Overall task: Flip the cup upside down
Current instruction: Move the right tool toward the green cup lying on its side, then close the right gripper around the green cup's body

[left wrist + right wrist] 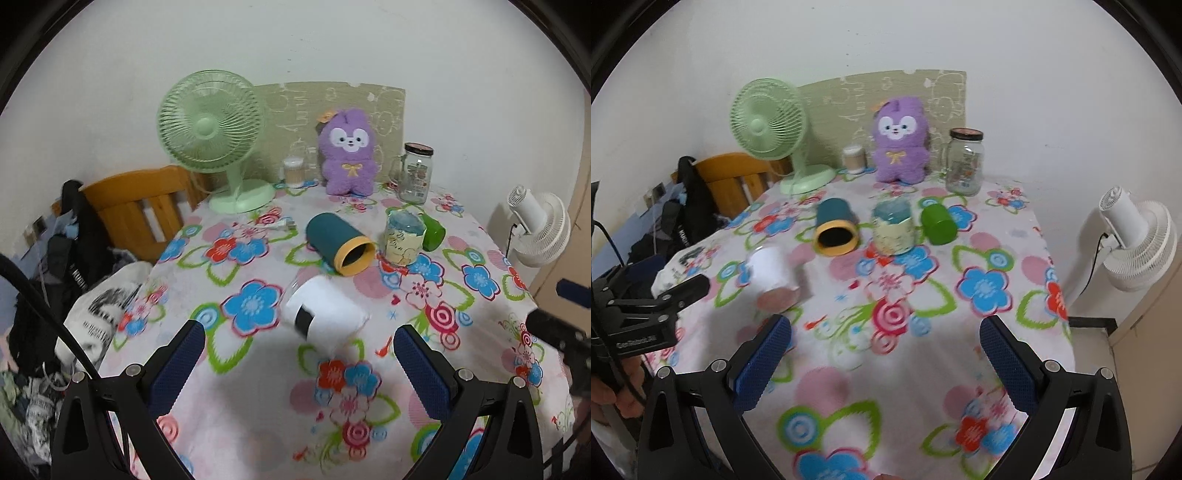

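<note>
my left tongs [297, 347] and right tongs [884, 339] both gape wide, holding nothing. the white cup [319, 314] lies tipped on the flowered tablecloth [258, 406], just beyond my left tips.

The right claw [884, 341] hangs with its blue-padded fingers [762, 363] spread wide over the table [908, 369] with its flowered cloth, holding nothing. A blurred white plastic cup [770, 275] sits ahead to its left, near the left claw [685, 291]. Behind lie a teal cup with a yellow rim [836, 229], a patterned cup [894, 229] and a green cup [938, 225].
</note>
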Motion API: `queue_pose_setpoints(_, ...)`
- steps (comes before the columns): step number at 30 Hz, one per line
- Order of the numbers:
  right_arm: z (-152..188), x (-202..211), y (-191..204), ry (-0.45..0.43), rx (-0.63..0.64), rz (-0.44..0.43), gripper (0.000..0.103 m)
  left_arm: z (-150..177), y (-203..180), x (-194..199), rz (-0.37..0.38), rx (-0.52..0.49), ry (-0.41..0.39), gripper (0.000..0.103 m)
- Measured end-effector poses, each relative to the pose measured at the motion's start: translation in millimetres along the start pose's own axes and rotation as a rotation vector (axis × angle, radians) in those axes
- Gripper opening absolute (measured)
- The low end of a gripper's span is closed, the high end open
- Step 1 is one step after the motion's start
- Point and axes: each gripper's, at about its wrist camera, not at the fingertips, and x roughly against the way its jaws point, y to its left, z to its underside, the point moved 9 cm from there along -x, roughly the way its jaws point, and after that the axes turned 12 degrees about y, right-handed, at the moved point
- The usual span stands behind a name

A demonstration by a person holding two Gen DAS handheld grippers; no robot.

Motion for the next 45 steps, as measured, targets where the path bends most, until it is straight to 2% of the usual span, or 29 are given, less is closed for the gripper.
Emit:
queue_pose_setpoints(6, -43.1, -32.4, -36.8, 0.006, 0.039, 0.063, 0.103, -45.5, -4.8, -25.8, -0.018, -0.076, -0.012, 0.103)
queue_pose_setpoints(8, -57.9, -49.3, -49.1, 0.012, 0.05, 0.062, 0.103, -59.6, -6.7, -35.7, -0.029, -0.104, -0.011, 0.103)
queue_pose_setpoints(11, -77.8, -78.1, -69.0, 0.024, 0.073, 0.105, 0.103, -80.9, -12.5, -51.3, -0.054, -0.158, -0.019, 0.103)
queue_pose_setpoints(15, -99.3, -117.4, -84.4, 0.075, 0.092, 0.081, 0.103, -103.3, -26.8, -77.5, -0.094, -0.268, -0.014, 0.103)
queue_pose_setpoints(19, -114.9, -148.9, -91.8, 0.14, 0.093, 0.014, 0.103, -119.5, -41.0, -107.7, -0.079, -0.348, 0.039, 0.103)
queue_pose_setpoints(25, -128.3, -187.0, -105.8, 0.218, 0.058, -0.026, 0.103, -132.9, -56.0, -138.9, -0.094, -0.451, 0.089, 0.103)
queue_pose_setpoints(30, -132.6, -209.5, -108.9, 0.276, 0.048, -0.074, 0.103, -131.9, -75.5, -158.1, -0.096, -0.585, 0.125, 0.103)
queue_pose_setpoints(32, -132.8, -216.8, -108.4, 0.294, 0.062, -0.073, 0.102, -131.0, -79.5, -163.9, -0.118, -0.606, 0.134, 0.103)
queue_pose_setpoints(35, -134.5, -223.3, -106.9, 0.301, 0.067, -0.08, 0.102, -129.1, -85.0, -167.7, -0.103, -0.614, 0.149, 0.103)
queue_pose_setpoints(41, -140.8, -228.7, -91.9, 0.314, 0.115, -0.108, 0.091, -120.2, -91.8, -163.9, -0.094, -0.636, 0.145, 0.103)
queue_pose_setpoints(43, -145.6, -231.6, -89.3, 0.314, 0.132, -0.096, 0.082, -117.8, -92.0, -161.1, -0.099, -0.644, 0.141, 0.103)
queue_pose_setpoints(45, -146.7, -235.0, -85.4, 0.33, 0.145, -0.104, 0.066, -116.0, -89.7, -158.3, -0.101, -0.643, 0.139, 0.103)
